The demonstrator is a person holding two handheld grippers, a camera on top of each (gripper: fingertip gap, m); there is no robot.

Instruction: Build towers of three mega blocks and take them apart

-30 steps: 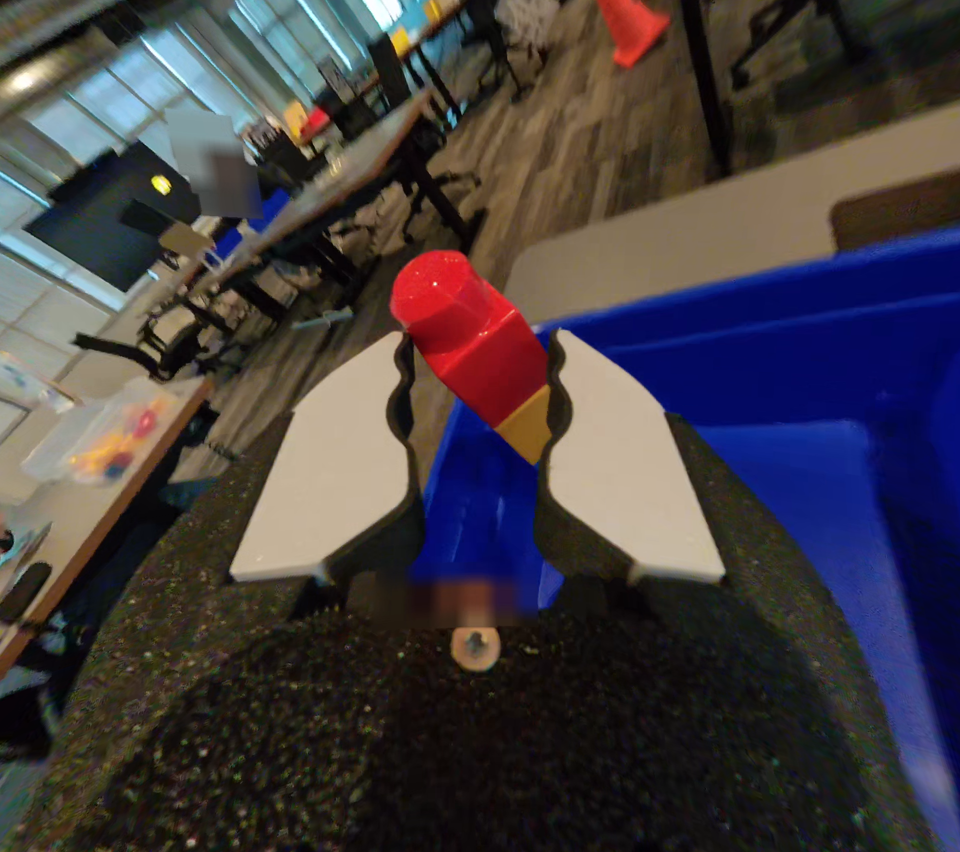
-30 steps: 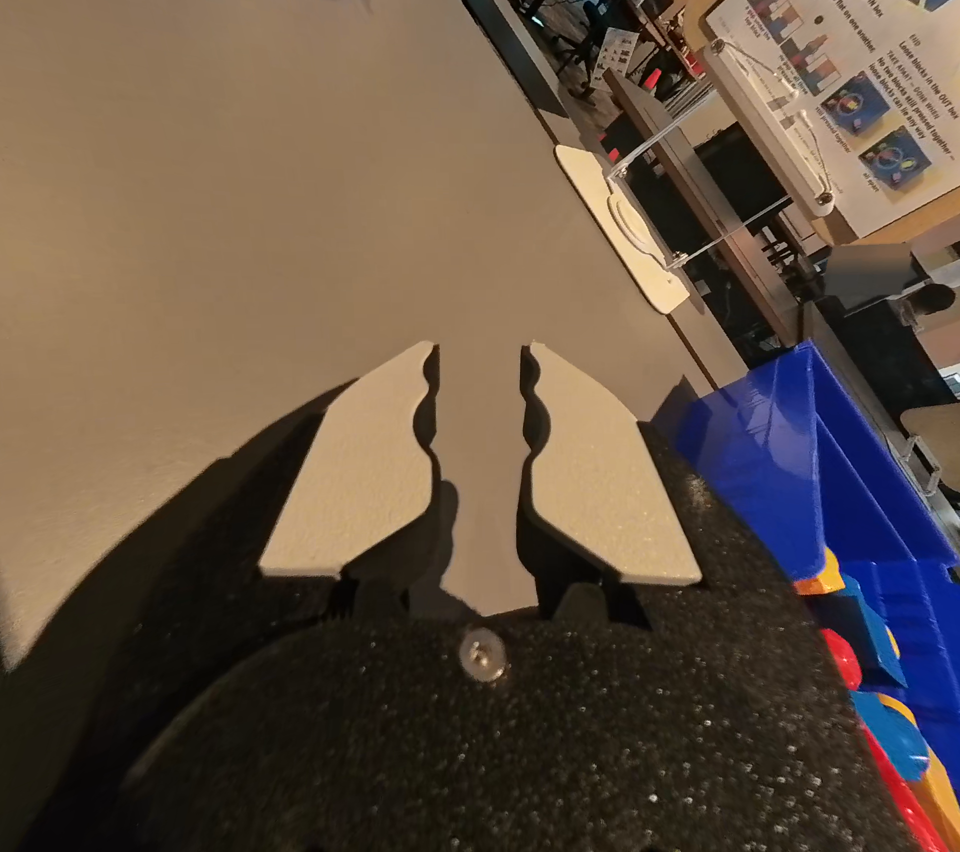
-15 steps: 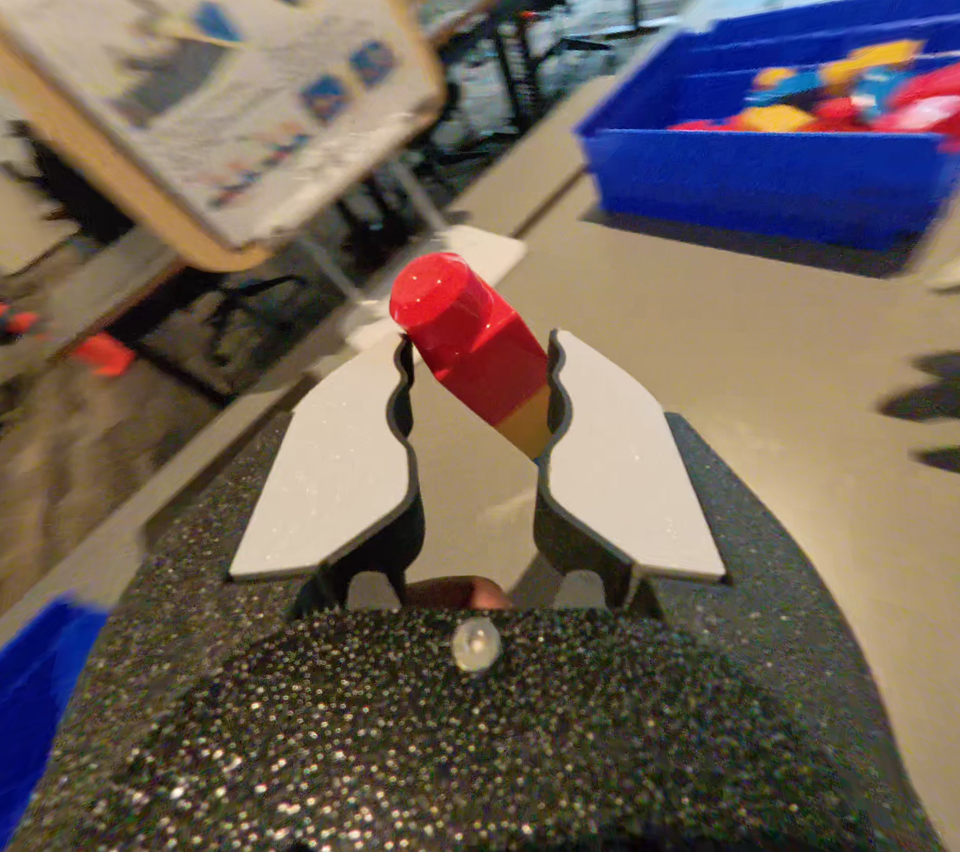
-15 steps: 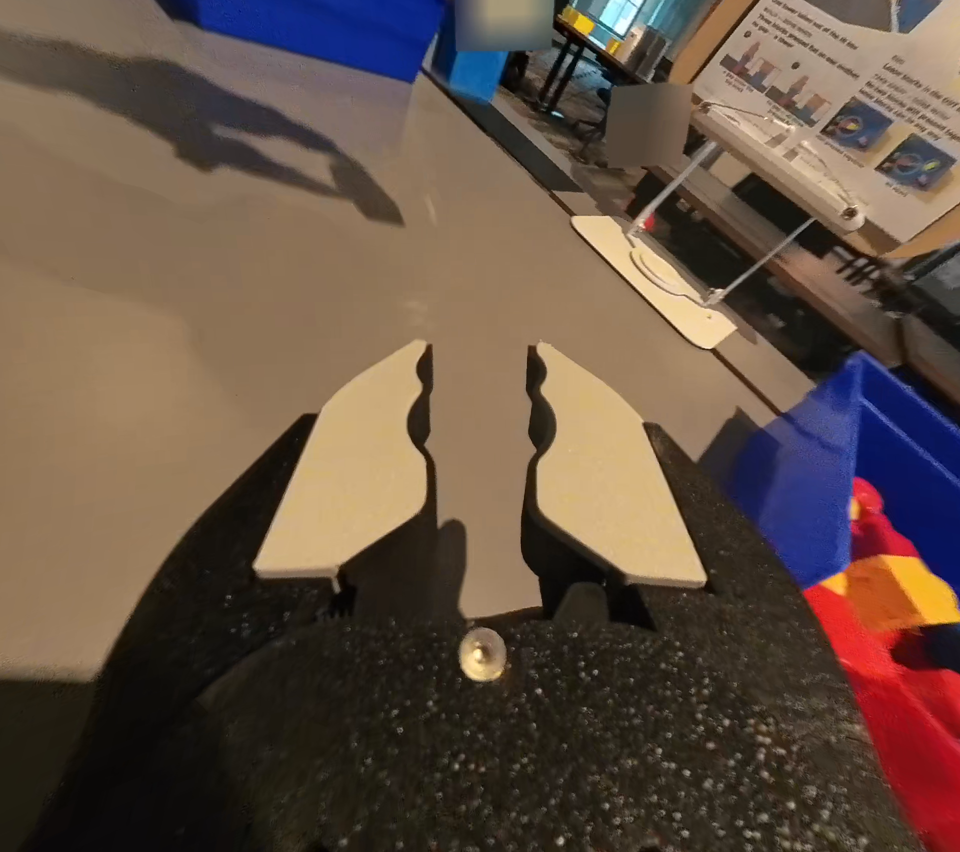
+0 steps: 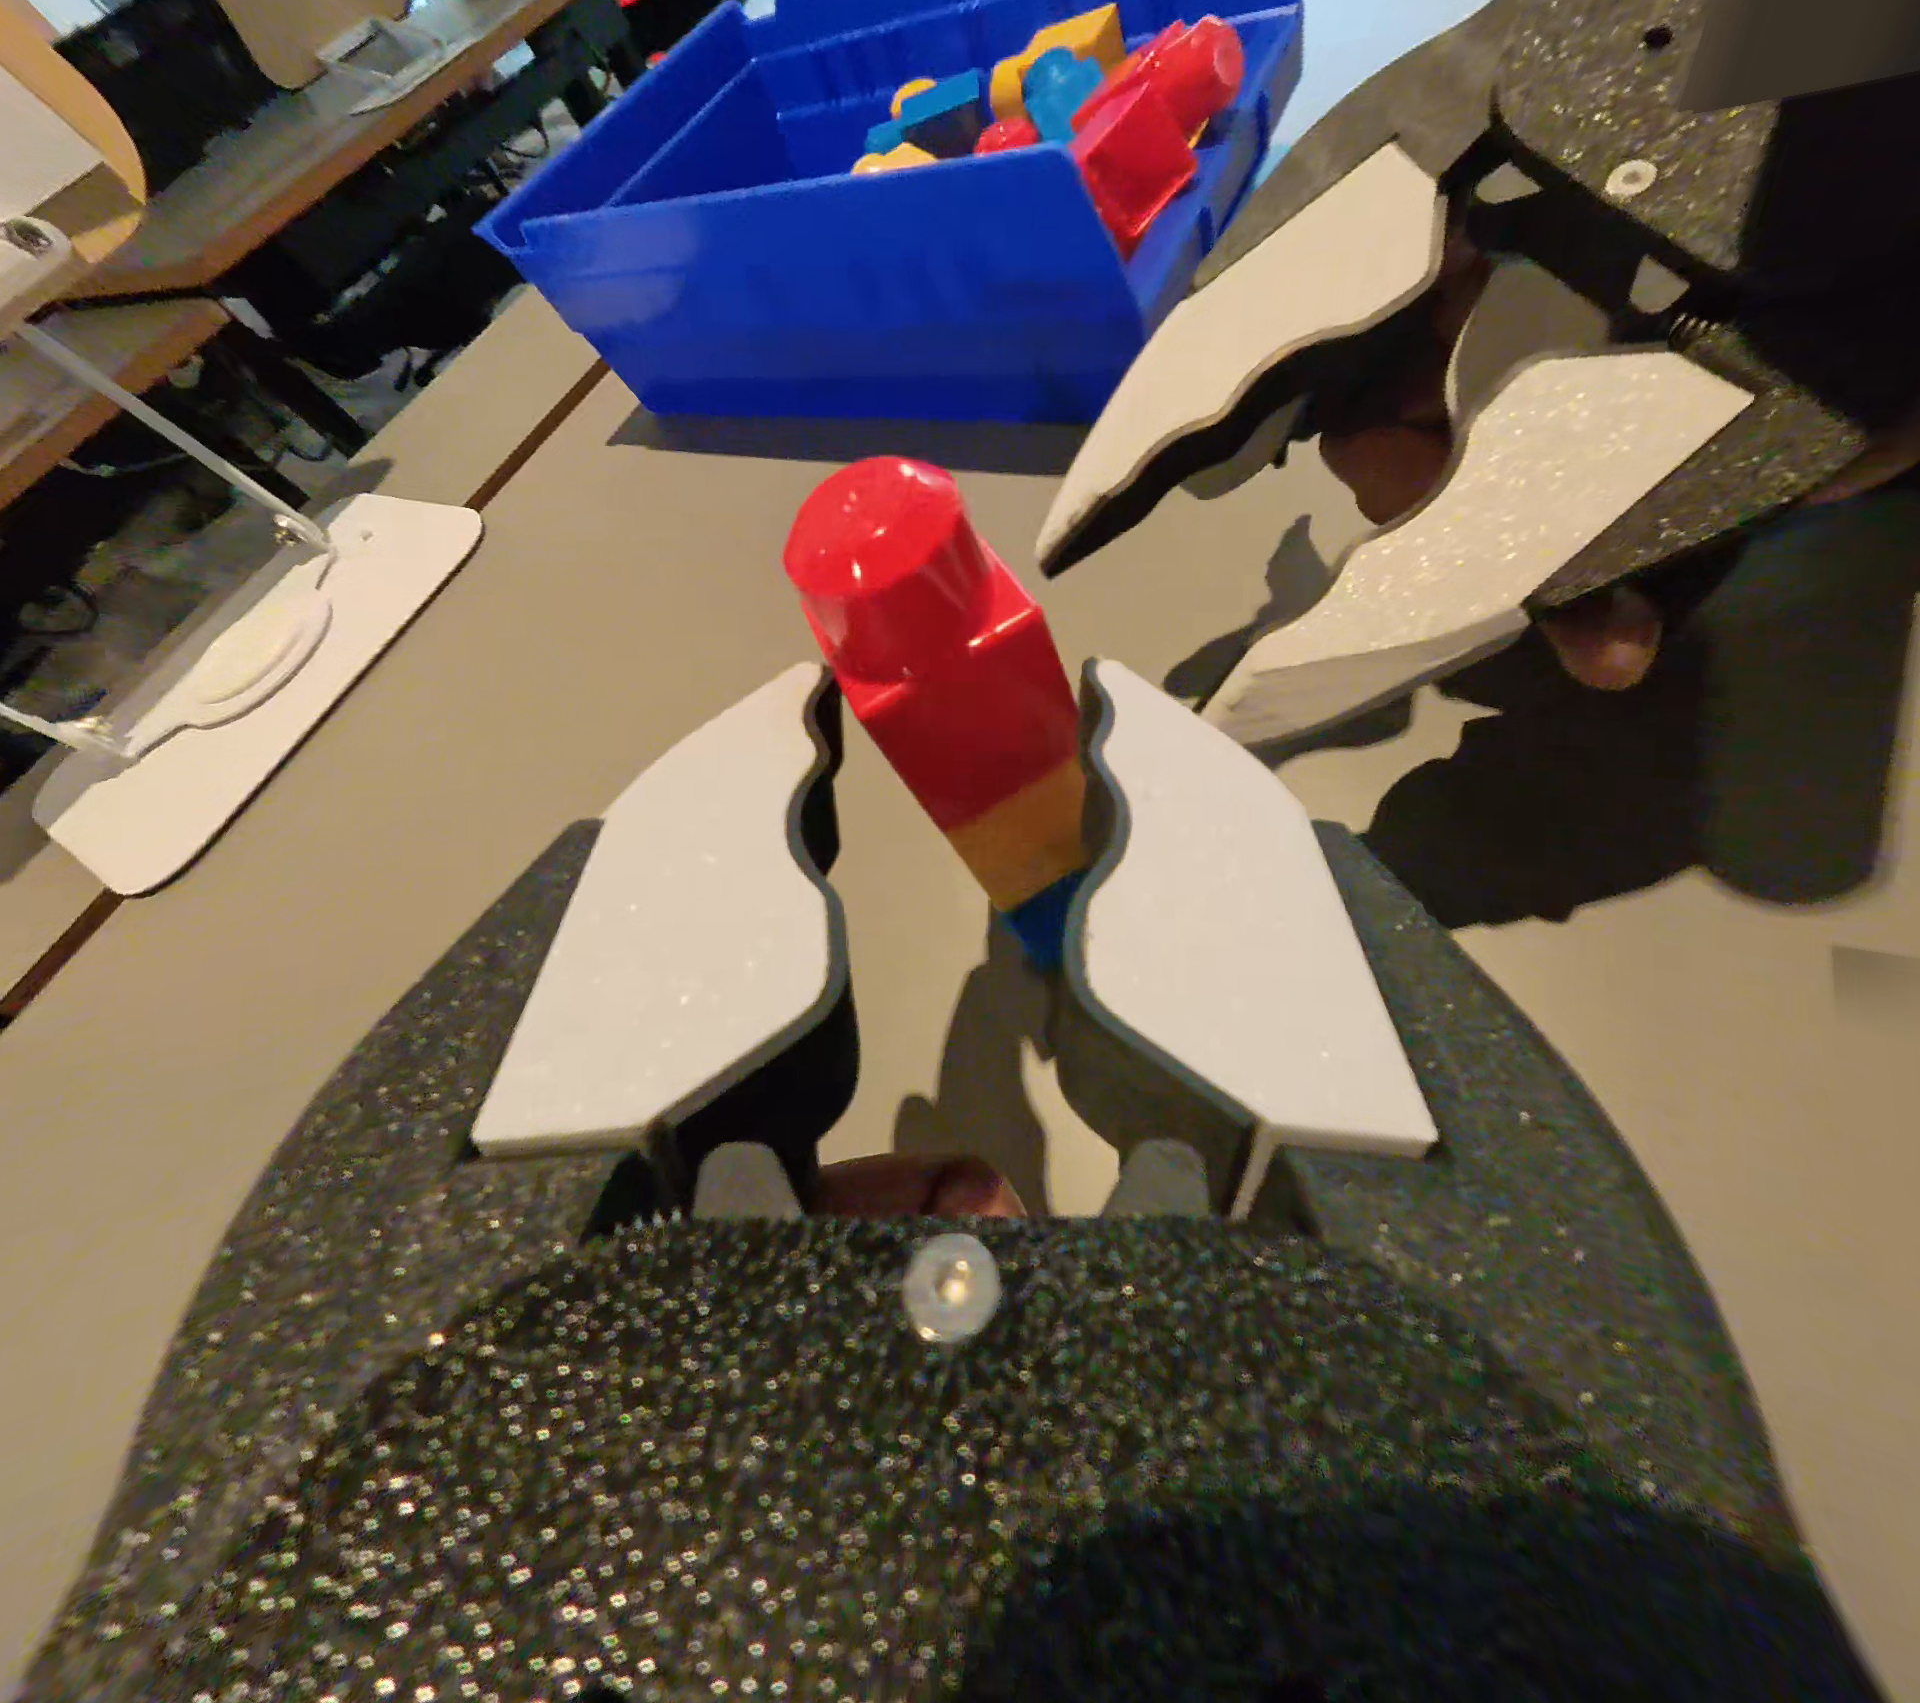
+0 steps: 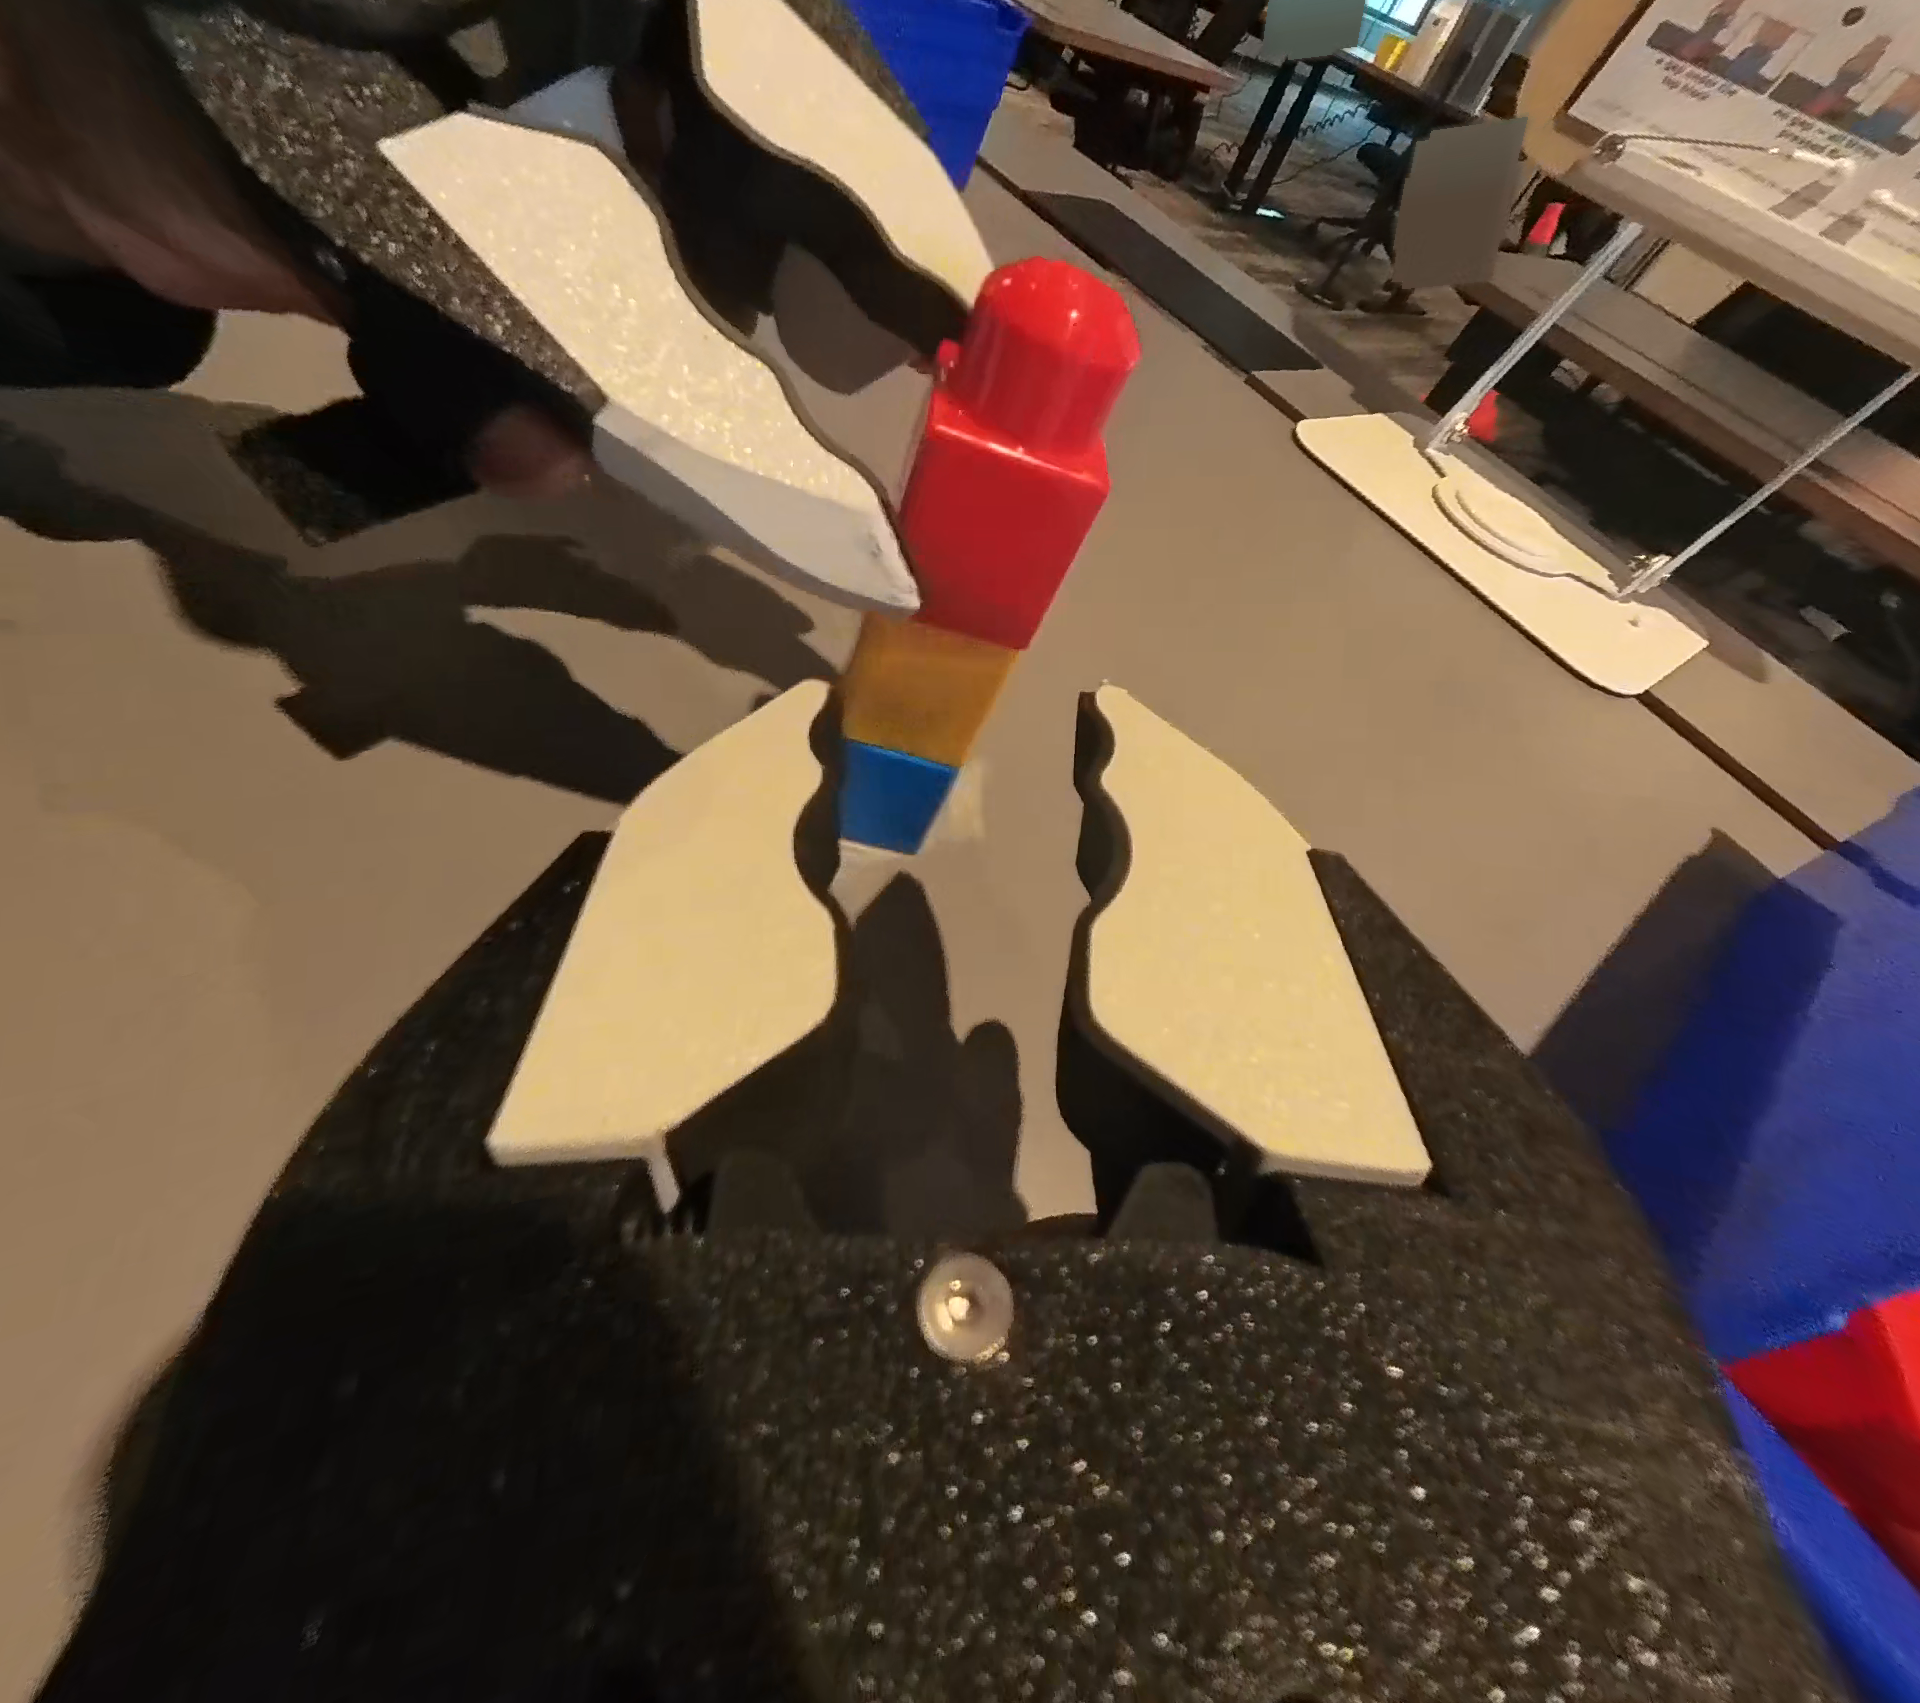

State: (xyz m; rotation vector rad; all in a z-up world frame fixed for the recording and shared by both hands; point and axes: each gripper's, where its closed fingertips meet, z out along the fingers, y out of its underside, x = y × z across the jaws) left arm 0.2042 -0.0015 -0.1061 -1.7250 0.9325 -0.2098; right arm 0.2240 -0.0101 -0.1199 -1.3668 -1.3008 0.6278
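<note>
A three-block tower (image 5: 914, 614) has a red block on top, a yellow one in the middle and a blue one at the bottom. My left gripper (image 5: 956, 687) is shut on it and holds it tilted, low over the grey table (image 5: 623, 614). In the right wrist view the left gripper (image 6: 930, 438) comes in from the upper left and clamps the red block (image 6: 1008, 490). My right gripper (image 6: 956, 697) is open and empty. Its left fingertip is beside the yellow block (image 6: 925, 687) and the blue block (image 6: 894, 796). It also shows in the left wrist view (image 5: 1132, 630).
A blue bin (image 5: 831, 282) with several loose blocks stands behind the tower, and also at the right edge of the right wrist view (image 6: 1766, 1082). A white stand base (image 5: 260, 666) with a clear holder sits at the table's edge. Another blue bin (image 6: 914, 32) lies behind the left gripper. The tips of both grippers are at nearly the same place.
My left gripper has swung with the tower from over a blue bin to the middle of the table. My right gripper has turned to face it, still open, and now meets the tower's lower end.
</note>
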